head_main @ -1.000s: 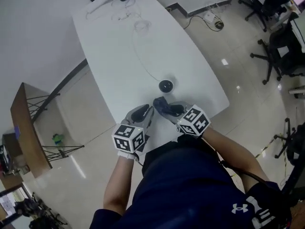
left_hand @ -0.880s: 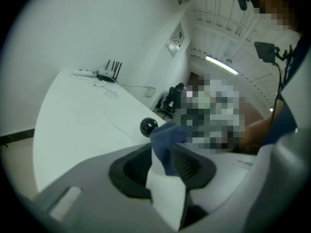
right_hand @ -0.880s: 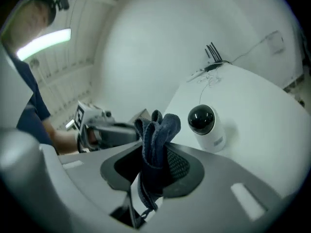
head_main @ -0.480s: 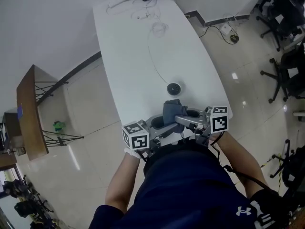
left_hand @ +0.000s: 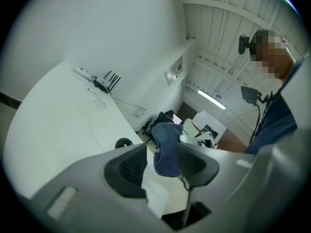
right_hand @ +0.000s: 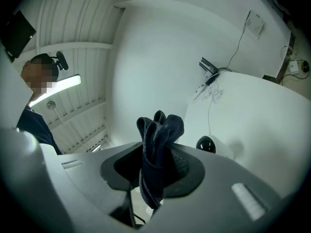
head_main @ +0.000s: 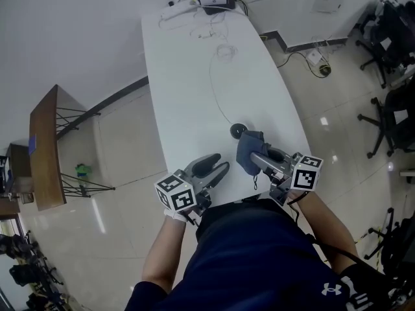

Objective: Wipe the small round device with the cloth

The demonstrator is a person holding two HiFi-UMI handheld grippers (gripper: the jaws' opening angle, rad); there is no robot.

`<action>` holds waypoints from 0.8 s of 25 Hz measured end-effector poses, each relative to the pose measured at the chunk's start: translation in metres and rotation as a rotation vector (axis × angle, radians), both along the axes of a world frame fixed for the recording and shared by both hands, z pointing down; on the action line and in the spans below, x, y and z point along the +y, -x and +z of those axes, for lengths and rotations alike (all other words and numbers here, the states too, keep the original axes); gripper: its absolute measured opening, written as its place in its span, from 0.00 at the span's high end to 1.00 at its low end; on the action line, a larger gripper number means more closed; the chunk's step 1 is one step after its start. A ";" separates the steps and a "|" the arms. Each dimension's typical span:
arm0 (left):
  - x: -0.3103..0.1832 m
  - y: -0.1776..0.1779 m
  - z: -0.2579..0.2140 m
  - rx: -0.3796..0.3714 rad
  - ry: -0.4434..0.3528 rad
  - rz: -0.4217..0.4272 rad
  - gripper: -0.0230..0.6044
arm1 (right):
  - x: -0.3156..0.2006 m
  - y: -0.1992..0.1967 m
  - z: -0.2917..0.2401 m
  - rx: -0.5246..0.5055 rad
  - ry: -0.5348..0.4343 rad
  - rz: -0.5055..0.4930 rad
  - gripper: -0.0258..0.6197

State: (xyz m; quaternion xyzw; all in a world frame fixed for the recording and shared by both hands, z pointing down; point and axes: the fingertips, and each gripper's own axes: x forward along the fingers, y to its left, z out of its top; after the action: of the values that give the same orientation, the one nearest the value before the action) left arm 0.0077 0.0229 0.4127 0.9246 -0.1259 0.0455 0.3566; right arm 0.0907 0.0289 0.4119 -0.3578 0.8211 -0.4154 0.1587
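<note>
Cloth pinched in R claw — device part-hidden behind, L claw wide, empty, just narrowing

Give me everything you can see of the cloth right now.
The cloth is dark blue, soft and towel-like, bunched into thick folds. The right gripper is shut on its middle: a crumpled end sticks out past the jaws and a tail hangs below them. It is held up off the white table, near but clear of the small round device. Nothing else touches it.
</note>
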 end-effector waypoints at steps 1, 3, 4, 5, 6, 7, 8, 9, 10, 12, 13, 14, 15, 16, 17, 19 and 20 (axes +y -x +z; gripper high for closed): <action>-0.005 0.002 0.002 -0.020 -0.009 -0.042 0.67 | -0.001 -0.005 0.001 0.006 0.002 0.019 0.78; -0.017 0.009 0.006 -0.073 -0.039 -0.149 0.68 | -0.002 -0.013 0.002 0.032 -0.011 0.060 0.78; -0.022 0.013 0.007 -0.104 -0.066 -0.208 0.70 | -0.002 -0.018 0.000 0.060 -0.026 0.084 0.78; -0.026 0.017 0.007 -0.138 -0.100 -0.263 0.72 | -0.002 -0.022 -0.001 0.099 -0.045 0.108 0.78; -0.027 0.021 0.008 -0.171 -0.133 -0.305 0.73 | 0.000 -0.025 -0.003 0.140 -0.064 0.130 0.78; -0.026 0.024 0.008 -0.197 -0.158 -0.329 0.74 | 0.003 -0.027 -0.004 0.176 -0.079 0.146 0.78; -0.023 0.024 0.009 -0.213 -0.168 -0.338 0.75 | 0.005 -0.028 -0.005 0.202 -0.089 0.155 0.78; -0.020 0.024 0.010 -0.218 -0.165 -0.337 0.75 | 0.008 -0.028 -0.006 0.216 -0.094 0.158 0.78; -0.017 0.023 0.010 -0.216 -0.154 -0.332 0.75 | 0.011 -0.028 -0.006 0.219 -0.097 0.156 0.78; -0.010 0.021 0.011 -0.208 -0.136 -0.325 0.75 | 0.015 -0.026 -0.005 0.211 -0.096 0.151 0.78; -0.007 0.020 0.012 -0.208 -0.133 -0.323 0.75 | 0.017 -0.025 -0.003 0.206 -0.093 0.151 0.78; -0.003 0.019 0.012 -0.208 -0.132 -0.320 0.75 | 0.019 -0.024 -0.001 0.202 -0.090 0.151 0.78; 0.001 0.018 0.012 -0.206 -0.131 -0.318 0.75 | 0.021 -0.023 0.000 0.198 -0.088 0.151 0.78; 0.003 0.018 0.012 -0.203 -0.130 -0.315 0.75 | 0.023 -0.023 0.000 0.195 -0.087 0.151 0.78; 0.005 0.017 0.011 -0.200 -0.130 -0.313 0.75 | 0.023 -0.022 -0.002 0.192 -0.089 0.150 0.78; 0.007 0.017 0.008 -0.192 -0.134 -0.310 0.75 | 0.023 -0.021 -0.007 0.195 -0.102 0.146 0.78; 0.007 0.017 0.007 -0.187 -0.137 -0.308 0.75 | 0.023 -0.021 -0.010 0.198 -0.109 0.145 0.78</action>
State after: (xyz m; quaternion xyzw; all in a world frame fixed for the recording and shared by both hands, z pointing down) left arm -0.0089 0.0303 0.4197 0.9082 -0.3015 0.0674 0.2824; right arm 0.1112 0.0515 0.4019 -0.4464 0.8261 -0.3201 0.1259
